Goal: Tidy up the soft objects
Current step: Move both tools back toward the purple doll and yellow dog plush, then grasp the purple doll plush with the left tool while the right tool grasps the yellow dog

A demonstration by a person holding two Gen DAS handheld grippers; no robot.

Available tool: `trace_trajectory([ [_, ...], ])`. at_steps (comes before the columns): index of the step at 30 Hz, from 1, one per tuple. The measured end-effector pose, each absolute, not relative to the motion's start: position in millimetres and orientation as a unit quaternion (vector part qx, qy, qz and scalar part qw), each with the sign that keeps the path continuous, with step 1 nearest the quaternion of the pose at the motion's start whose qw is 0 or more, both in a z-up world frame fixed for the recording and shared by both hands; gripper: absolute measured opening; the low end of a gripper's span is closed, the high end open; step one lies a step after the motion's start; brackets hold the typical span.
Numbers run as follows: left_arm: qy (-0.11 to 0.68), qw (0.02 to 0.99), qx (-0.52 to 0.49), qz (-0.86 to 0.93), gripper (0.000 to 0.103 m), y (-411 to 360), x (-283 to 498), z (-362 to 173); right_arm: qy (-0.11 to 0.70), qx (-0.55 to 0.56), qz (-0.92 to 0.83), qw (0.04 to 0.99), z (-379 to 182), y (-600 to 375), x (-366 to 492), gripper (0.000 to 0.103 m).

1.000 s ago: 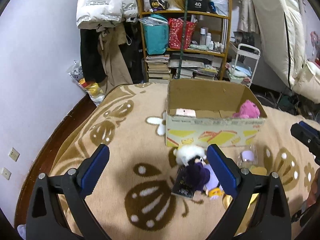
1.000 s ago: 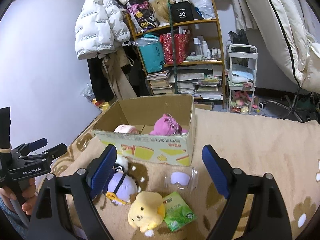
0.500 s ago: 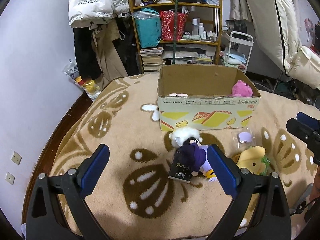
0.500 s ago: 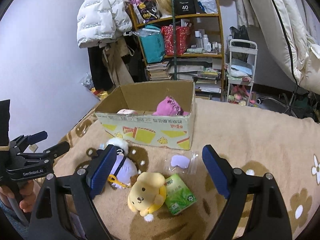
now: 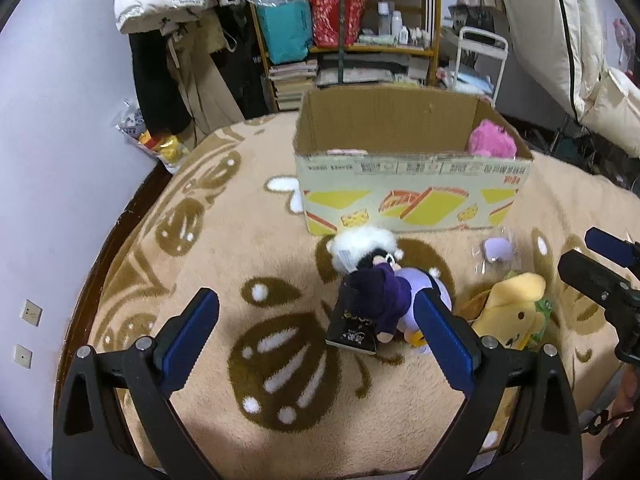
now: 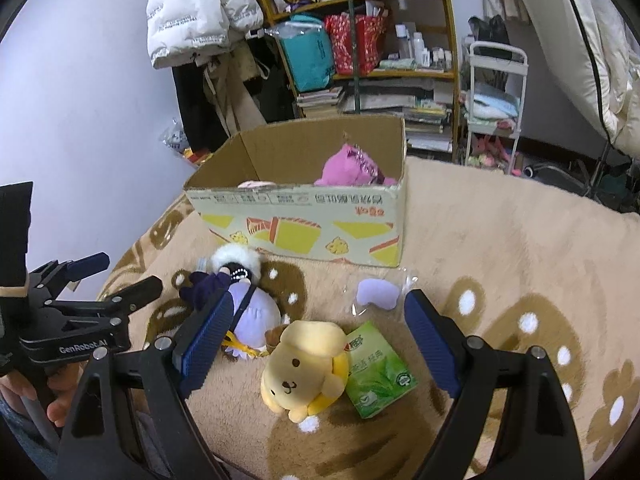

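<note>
A cardboard box [image 5: 412, 204] [image 6: 304, 232] stands on the beige blanket with a pink plush [image 5: 491, 144] [image 6: 352, 166] inside. In front of it lie a purple doll with a white fluffy hat [image 5: 376, 288] [image 6: 236, 280], a yellow dog plush [image 5: 508, 312] [image 6: 304, 368] and a small lilac item in a clear bag [image 5: 498, 249] [image 6: 378, 293]. My left gripper [image 5: 316, 340] is open and empty, just short of the doll. My right gripper [image 6: 316, 344] is open and empty above the yellow plush.
A green tissue pack [image 6: 378, 368] lies beside the yellow plush. A black card [image 5: 354, 330] lies under the doll. Shelves [image 5: 344, 20], hanging coats [image 5: 172, 40] and a white cart [image 6: 494, 96] stand behind. The blanket edge drops off at the left [image 5: 116, 240].
Both grippers have pulled back and tilted down, so the box and toys sit farther up in view. Both stay open and nothing was picked up.
</note>
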State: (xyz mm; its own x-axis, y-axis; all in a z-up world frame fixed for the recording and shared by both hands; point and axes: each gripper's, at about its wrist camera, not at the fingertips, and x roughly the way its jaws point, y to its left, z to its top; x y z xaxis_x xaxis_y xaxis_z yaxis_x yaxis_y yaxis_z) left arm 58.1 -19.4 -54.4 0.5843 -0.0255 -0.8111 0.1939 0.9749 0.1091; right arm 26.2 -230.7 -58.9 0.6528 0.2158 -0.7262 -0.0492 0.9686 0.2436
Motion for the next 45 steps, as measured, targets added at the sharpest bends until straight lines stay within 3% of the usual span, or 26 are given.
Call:
trace_trajectory([
  [31, 0.508, 0.843, 0.139, -0.107, 0.097, -66, 83, -104, 0.479, 0.147, 0.085, 0.861, -102, -231, 52, 0.083],
  [33, 0.509, 0.841, 0.142, -0.112, 0.097, -70, 83, -106, 0.485, 0.154, 0.086, 0.856, -106, -232, 54, 0.076],
  [38, 0.512, 0.839, 0.146, -0.115, 0.097, -74, 86, -113, 0.496, 0.180, 0.079, 0.846, -116, -237, 56, 0.074],
  [43, 0.519, 0.835, 0.136, -0.121, 0.097, -76, 90, -118, 0.504, 0.181, 0.086, 0.840, -121, -234, 58, 0.057],
  [45, 0.523, 0.832, 0.136, -0.121, 0.097, -77, 91, -121, 0.510, 0.180, 0.091, 0.836, -124, -231, 59, 0.042],
])
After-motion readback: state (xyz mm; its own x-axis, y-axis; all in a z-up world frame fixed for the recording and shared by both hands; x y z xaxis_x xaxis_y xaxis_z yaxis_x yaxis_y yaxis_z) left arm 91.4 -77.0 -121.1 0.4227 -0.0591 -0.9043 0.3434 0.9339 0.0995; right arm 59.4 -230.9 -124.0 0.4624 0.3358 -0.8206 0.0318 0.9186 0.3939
